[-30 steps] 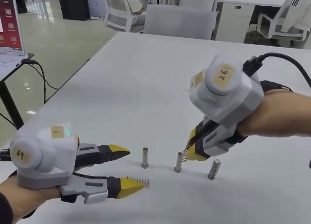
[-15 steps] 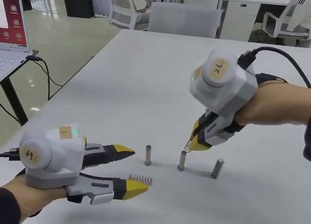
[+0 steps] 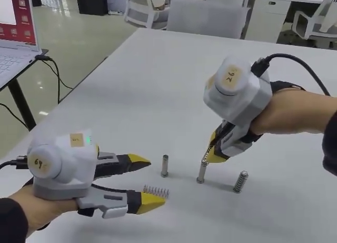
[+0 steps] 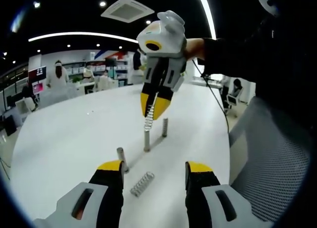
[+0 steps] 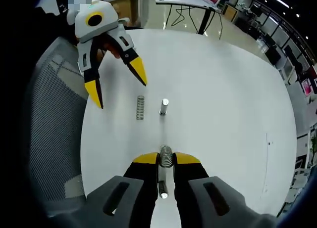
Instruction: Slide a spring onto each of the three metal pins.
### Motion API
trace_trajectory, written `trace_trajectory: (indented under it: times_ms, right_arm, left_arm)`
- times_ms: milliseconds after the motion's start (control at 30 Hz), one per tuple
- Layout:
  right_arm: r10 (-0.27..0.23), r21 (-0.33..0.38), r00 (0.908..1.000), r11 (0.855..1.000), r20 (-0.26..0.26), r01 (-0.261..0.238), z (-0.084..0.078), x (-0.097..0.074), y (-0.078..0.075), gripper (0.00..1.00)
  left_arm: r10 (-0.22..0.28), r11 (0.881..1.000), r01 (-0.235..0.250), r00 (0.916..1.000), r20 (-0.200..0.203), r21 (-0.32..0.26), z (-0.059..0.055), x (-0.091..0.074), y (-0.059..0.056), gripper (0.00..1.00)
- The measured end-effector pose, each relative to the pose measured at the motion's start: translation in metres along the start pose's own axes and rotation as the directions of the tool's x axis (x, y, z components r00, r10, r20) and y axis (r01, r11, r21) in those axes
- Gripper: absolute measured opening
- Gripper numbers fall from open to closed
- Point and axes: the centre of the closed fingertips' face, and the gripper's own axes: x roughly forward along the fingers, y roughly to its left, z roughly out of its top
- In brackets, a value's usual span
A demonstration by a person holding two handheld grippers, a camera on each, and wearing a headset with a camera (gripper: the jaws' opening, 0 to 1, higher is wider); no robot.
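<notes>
While I am pinching a spring (image 3: 206, 156) between the jaws of my right gripper (image 3: 209, 157), I am holding its lower end at the top of the middle pin (image 3: 201, 173). My left gripper (image 3: 154, 181) is hovering low with its jaws spread, a second spring (image 3: 156, 191) lying on the white table (image 3: 158, 85) just ahead of them, near a bare pin (image 3: 165, 165). A third spring (image 3: 240, 181) is standing upright to the right of the middle pin.

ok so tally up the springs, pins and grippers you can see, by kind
springs: 3 (flat spring, held spring in the right gripper, upright spring)
bare pins: 2 (left pin, middle pin)
grippers: 2 (left gripper, right gripper)
total: 7; I cannot tell whether a pin stands inside the upright spring
</notes>
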Motion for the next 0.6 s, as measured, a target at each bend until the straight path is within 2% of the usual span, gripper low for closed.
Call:
trace_trajectory:
  times_ms: [333,600]
  right_arm:
    - [0.017,0.004,0.9997,1.0,-0.017,-0.017,-0.002,0.007,0.0,0.08]
    - [0.024,-0.004,0.9985,1.0,-0.05,-0.025,-0.005,0.017,0.0,0.08]
  left_arm:
    - [0.001,1.0,-0.001,1.0,-0.001,-0.001,-0.001,0.0,0.0,0.43]
    - [0.0,1.0,0.0,1.0,-0.003,0.001,-0.001,0.0,0.0,0.43]
